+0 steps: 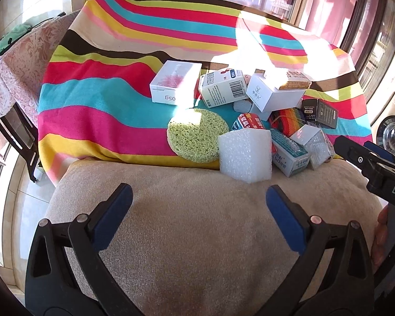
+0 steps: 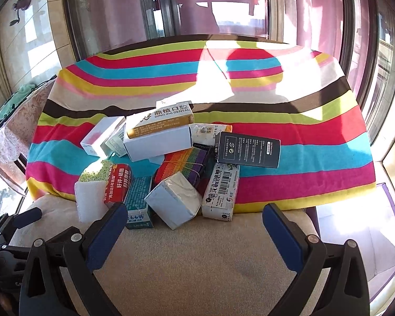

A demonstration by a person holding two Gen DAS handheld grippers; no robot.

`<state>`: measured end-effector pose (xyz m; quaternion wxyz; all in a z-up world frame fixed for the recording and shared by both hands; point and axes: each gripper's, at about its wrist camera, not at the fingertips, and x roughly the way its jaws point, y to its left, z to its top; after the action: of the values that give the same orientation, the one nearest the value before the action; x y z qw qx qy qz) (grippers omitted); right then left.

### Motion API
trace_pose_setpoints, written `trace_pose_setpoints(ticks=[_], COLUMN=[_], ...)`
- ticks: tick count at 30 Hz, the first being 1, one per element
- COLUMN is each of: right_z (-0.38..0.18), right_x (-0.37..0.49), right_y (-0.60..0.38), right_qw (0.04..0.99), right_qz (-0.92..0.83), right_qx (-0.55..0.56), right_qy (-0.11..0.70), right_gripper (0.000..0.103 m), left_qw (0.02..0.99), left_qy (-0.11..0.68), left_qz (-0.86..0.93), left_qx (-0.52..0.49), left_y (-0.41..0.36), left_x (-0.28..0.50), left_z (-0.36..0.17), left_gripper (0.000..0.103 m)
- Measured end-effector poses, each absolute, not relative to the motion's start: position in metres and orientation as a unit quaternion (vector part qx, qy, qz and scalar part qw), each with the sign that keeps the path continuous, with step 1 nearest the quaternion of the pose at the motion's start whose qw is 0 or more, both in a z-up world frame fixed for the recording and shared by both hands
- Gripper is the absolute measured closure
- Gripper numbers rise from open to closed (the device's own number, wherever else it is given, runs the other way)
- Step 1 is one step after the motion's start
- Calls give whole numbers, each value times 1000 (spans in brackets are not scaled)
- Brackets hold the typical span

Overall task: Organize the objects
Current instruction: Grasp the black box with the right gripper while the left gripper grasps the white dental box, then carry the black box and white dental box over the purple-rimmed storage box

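A heap of small boxes lies on a striped cloth (image 1: 97, 100). In the left wrist view I see a white foam block (image 1: 245, 155), a round green sponge (image 1: 196, 134), a pink-and-white box (image 1: 175, 81) and a white carton (image 1: 275, 96). My left gripper (image 1: 198, 205) is open and empty, just short of the foam block. In the right wrist view my right gripper (image 2: 193, 223) is open and empty, in front of a small white box (image 2: 175, 201), a teal box (image 2: 138, 201), a barcode box (image 2: 221, 192) and a black box (image 2: 248, 150).
The heap rests where the striped cloth (image 2: 316, 137) meets a beige cushion (image 1: 197, 237). The right gripper's body (image 1: 374, 163) shows at the right edge of the left wrist view. A pink-draped chair (image 1: 15, 60) stands to the left. Windows lie behind.
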<state>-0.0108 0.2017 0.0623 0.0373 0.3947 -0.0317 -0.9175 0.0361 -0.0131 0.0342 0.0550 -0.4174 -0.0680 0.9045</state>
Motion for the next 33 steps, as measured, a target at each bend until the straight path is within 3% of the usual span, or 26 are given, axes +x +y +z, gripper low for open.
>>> trace_pose_setpoints(ticks=[6, 12, 23, 27, 30, 33], right_z=[64, 59, 41, 37, 33, 27], right_x=[-28, -56, -88, -98, -105, -113], right_y=[230, 246, 253, 254, 258, 262], right_qw=[12, -26, -21, -24, -24, -20], right_qz=[-920, -921, -912, -910, -908, -904], right_qx=[384, 382, 405, 410, 416, 424], right_qy=[-73, -71, -64, -51, -51, -56], right_gripper=[0, 0, 0, 0, 0, 0], left_qw=[125, 171, 223, 235, 238, 240], left_qy=[-93, -39, 102, 115, 115, 114], left_qz=[925, 926, 900, 893, 893, 895], left_qx=[-346, -334, -361, -367, -364, -358], left_y=[-3, 34, 81, 86, 86, 86], left_x=[20, -45, -97, -100, -98, -97], left_z=[65, 73, 64, 57, 55, 56], left_gripper=[11, 19, 21, 40, 45, 57])
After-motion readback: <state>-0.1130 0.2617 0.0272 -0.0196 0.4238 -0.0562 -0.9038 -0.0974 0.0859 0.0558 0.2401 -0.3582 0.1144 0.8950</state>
